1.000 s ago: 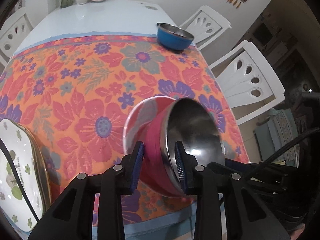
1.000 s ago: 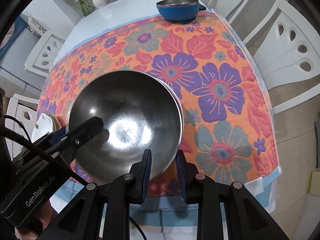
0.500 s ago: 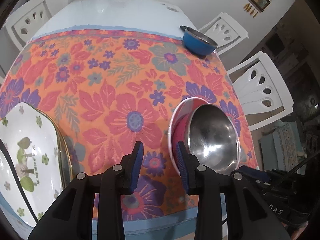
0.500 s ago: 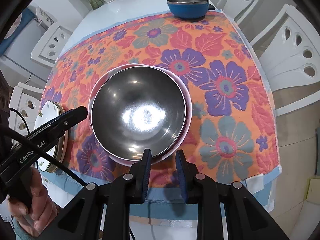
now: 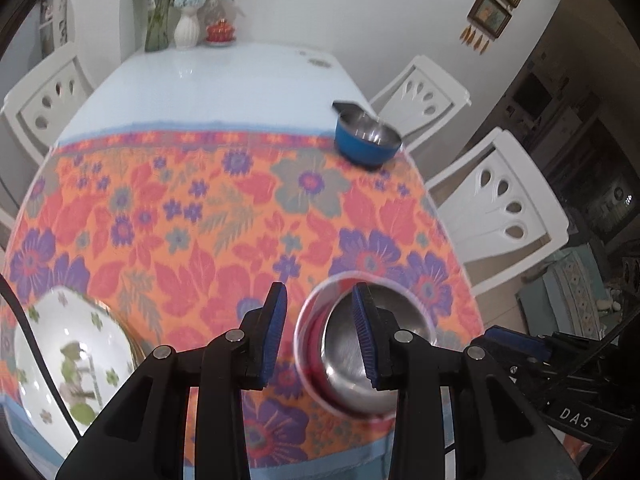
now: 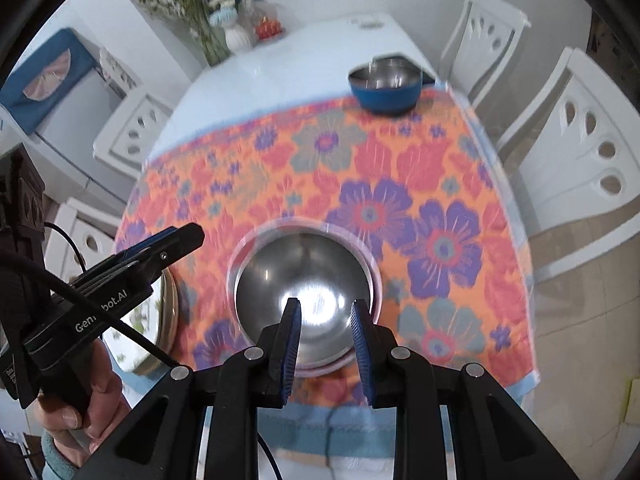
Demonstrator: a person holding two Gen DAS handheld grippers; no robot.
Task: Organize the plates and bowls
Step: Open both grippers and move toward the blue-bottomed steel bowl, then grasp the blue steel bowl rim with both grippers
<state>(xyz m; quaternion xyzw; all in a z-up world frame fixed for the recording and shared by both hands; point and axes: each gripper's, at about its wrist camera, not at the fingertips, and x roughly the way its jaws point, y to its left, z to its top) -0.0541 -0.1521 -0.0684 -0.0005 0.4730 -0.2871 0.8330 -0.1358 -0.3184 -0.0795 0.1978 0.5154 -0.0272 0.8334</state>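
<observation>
A pink bowl with a steel inside (image 6: 304, 284) sits on the floral cloth near the table's front edge; it also shows in the left wrist view (image 5: 372, 356). A blue bowl with a steel inside (image 5: 366, 142) stands at the far right edge of the cloth, also in the right wrist view (image 6: 386, 86). A stack of white plates with green leaves (image 5: 68, 354) lies at the front left. My left gripper (image 5: 320, 332) is open and empty, just left of the pink bowl. My right gripper (image 6: 325, 340) is open and empty, above the bowl's near rim.
White chairs (image 5: 500, 208) stand along the right side and another (image 5: 44, 100) on the left. Vases with flowers (image 5: 186, 28) and a small red pot (image 5: 219, 34) stand at the far end of the table (image 5: 224, 88). The table's front edge is close below the grippers.
The pink bowl was held tilted in both grippers, then set down upright on the cloth. Both grippers have let go and pulled back and up.
</observation>
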